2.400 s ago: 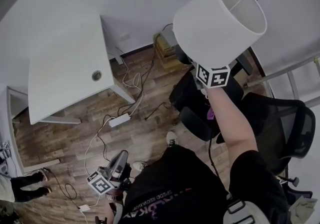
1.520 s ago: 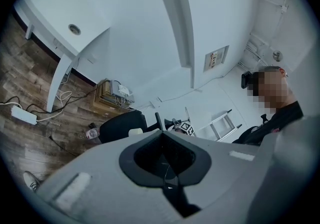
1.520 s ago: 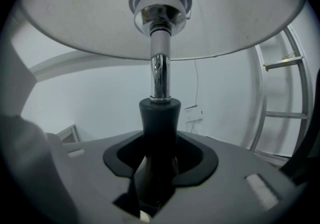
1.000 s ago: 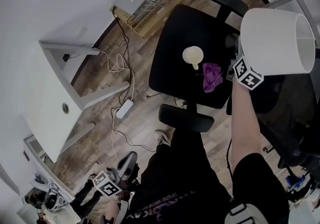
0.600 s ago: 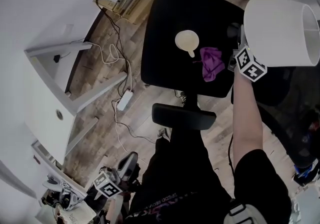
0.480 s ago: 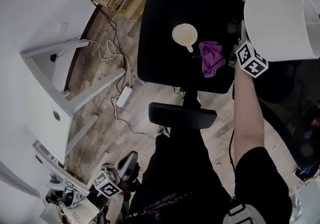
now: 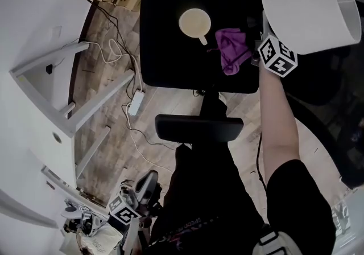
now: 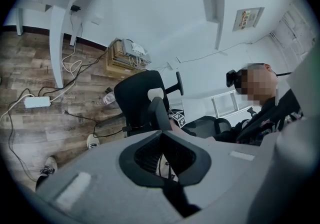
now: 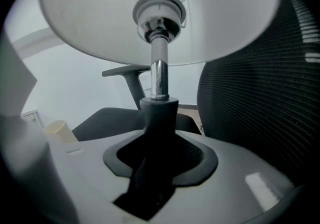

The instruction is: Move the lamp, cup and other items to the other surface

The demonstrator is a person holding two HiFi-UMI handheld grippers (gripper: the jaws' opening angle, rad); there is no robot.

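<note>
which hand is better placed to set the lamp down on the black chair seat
Right: the right gripper grips the lamp by the chair seat; the left gripper hangs low, empty.

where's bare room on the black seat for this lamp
For the white-shaded lamp, the black chair seat is bare left of the round cream cup and along its near edge. Crowded on the right, around the crumpled purple cloth.
</note>
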